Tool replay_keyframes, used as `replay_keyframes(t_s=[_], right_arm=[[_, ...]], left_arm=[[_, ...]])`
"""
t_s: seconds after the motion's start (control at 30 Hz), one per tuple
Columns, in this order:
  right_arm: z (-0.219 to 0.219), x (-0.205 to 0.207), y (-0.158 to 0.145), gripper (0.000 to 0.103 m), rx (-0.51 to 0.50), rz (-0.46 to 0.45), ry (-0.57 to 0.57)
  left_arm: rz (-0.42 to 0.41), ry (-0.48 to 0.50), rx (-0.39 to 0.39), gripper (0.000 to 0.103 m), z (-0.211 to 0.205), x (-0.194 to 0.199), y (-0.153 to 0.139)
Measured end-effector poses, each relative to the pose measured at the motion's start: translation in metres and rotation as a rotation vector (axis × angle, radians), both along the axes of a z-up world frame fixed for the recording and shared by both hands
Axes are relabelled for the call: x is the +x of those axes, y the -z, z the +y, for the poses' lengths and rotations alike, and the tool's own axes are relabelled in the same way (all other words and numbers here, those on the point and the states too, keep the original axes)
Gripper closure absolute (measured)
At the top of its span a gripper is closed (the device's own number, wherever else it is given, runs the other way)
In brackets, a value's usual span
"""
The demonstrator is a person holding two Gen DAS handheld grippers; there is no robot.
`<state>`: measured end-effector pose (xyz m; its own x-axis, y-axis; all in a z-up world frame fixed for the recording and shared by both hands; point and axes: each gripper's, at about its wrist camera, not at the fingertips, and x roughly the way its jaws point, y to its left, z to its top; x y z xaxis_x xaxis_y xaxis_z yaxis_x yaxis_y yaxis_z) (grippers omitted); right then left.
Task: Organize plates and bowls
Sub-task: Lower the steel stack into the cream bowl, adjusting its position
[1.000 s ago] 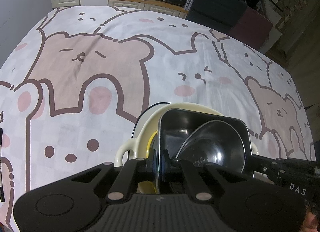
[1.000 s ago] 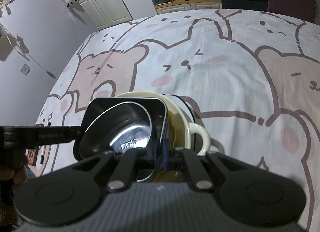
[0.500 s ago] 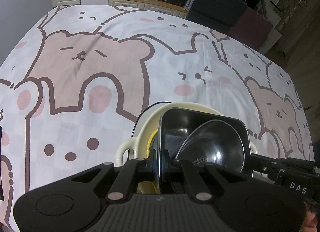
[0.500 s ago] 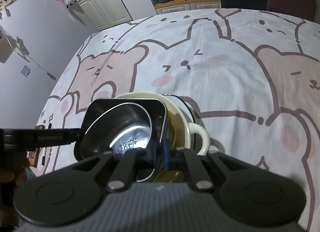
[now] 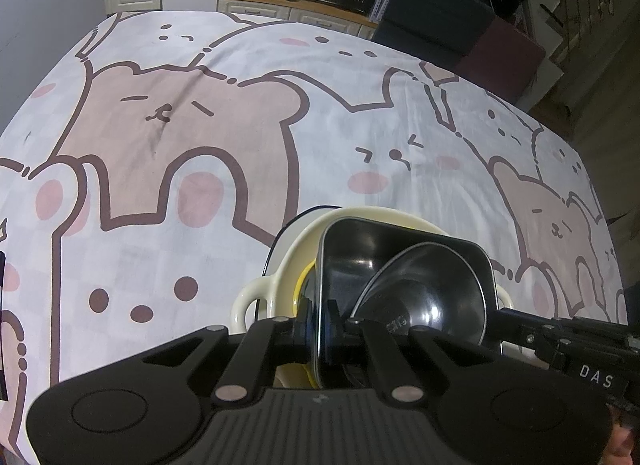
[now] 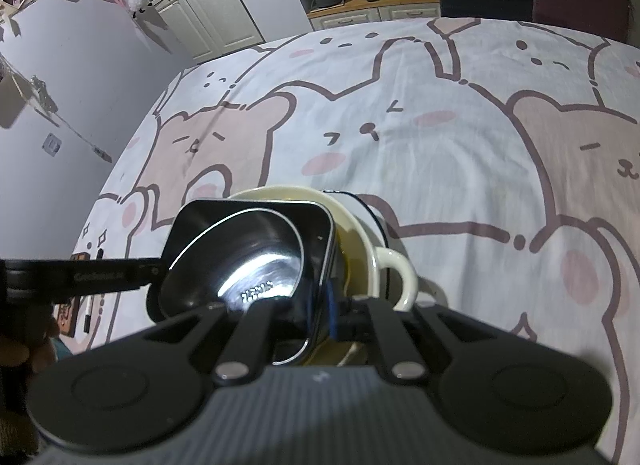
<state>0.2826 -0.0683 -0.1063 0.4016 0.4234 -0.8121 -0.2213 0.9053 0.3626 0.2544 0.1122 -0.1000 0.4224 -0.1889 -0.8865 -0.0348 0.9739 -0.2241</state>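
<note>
Almost nothing has moved in the last second. The left gripper (image 5: 318, 325) pinches the left rim of the square metal tray (image 5: 400, 265), and the right gripper (image 6: 326, 317) pinches its right rim, a tiny bit looser than before. A round metal bowl (image 6: 248, 261) sits inside the tray. The tray rests in the cream bowl with handles (image 5: 256, 301), which stands on the bear-print cloth (image 5: 192, 137). The stack looks finished, so I think both grippers can let go next.
</note>
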Motion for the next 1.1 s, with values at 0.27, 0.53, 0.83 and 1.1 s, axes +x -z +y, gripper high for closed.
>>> replay_keyframes(t_s=[0.27, 0.53, 0.83, 1.1], right_arm=[[0.0003, -0.0003, -0.0012, 0.092, 0.005, -0.001, 0.0], [0.0, -0.0015, -0.0027, 0.092, 0.006, -0.006, 0.0], [-0.0001, -0.0016, -0.0028, 0.092, 0.006, -0.007, 0.001], [0.0038, -0.001, -0.0003, 0.092, 0.001, 0.008, -0.014]], left_arm=[[-0.006, -0.003, -0.002, 0.096, -0.0001, -0.0026, -0.0043], [-0.008, -0.005, 0.0, 0.096, -0.0009, -0.0034, -0.005], [-0.005, 0.012, 0.018, 0.098, -0.0019, -0.003, -0.0042], [0.01, 0.018, 0.025, 0.1, -0.0025, -0.0006, 0.0007]])
